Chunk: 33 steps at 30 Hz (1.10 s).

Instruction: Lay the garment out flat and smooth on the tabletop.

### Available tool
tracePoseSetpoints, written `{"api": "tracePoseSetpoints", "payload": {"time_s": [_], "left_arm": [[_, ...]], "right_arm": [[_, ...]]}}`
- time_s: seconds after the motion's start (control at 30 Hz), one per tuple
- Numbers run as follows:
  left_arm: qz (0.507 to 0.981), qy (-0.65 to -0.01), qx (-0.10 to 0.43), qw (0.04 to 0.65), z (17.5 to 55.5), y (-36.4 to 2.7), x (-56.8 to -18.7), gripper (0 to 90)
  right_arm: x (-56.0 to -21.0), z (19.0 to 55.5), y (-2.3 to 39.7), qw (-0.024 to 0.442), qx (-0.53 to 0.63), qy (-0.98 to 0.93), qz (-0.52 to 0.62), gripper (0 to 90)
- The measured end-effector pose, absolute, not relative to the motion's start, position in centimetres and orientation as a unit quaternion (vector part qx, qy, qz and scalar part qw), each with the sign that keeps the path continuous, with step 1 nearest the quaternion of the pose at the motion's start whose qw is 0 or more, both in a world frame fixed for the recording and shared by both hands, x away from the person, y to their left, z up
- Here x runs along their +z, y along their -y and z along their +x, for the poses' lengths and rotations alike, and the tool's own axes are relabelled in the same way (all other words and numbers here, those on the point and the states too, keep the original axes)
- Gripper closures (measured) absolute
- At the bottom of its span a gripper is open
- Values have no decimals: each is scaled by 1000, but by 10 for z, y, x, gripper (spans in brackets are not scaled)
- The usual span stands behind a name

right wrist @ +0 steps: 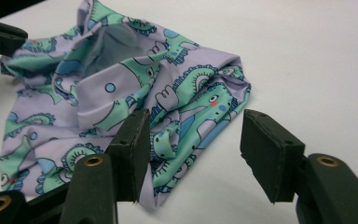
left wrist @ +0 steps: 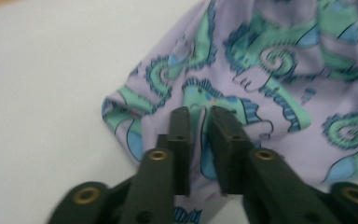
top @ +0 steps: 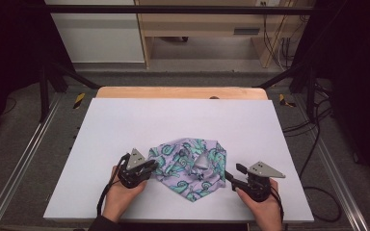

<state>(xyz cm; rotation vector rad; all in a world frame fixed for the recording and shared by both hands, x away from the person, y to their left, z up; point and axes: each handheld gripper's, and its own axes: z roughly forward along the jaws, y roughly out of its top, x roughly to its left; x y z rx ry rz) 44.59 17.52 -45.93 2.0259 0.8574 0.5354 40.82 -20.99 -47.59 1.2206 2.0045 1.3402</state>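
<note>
one patterned cloth (top: 189, 168), two claws, one table (top: 125, 125)

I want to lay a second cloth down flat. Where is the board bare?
The far half of the white board, beyond the patterned cloth, is bare, as are strips along both side edges. The near middle is crowded: cloth between left gripper and right gripper.
</note>
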Motion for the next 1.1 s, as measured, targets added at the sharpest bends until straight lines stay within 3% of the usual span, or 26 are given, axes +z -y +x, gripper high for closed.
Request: {"api": "tracePoseSetpoints", "payload": {"time_s": [0.17, 0.4, 0.5, 0.77, 0.93, 1.1], "left_arm": [[802, -341, 204, 446, 436, -157, -441, 541], [826, -315, 209, 419, 442, -112, -449, 524], [830, -315, 232, 397, 448, -105, -454, 476], [832, -331, 233, 379, 451, -112, -465, 670], [840, -326, 222, 372, 452, -117, -465, 857], [823, -346, 223, 391, 451, -132, -458, 900]], "right_arm": [[-476, 408, 210, 216, 487, -723, 440, 418], [-478, 408, 208, 212, 485, -728, 436, 413], [-478, 407, 209, 208, 488, -727, 436, 409], [-478, 407, 207, 204, 488, -731, 431, 405], [-478, 407, 207, 204, 488, -732, 429, 405], [-479, 408, 207, 204, 487, -733, 429, 405]]}}
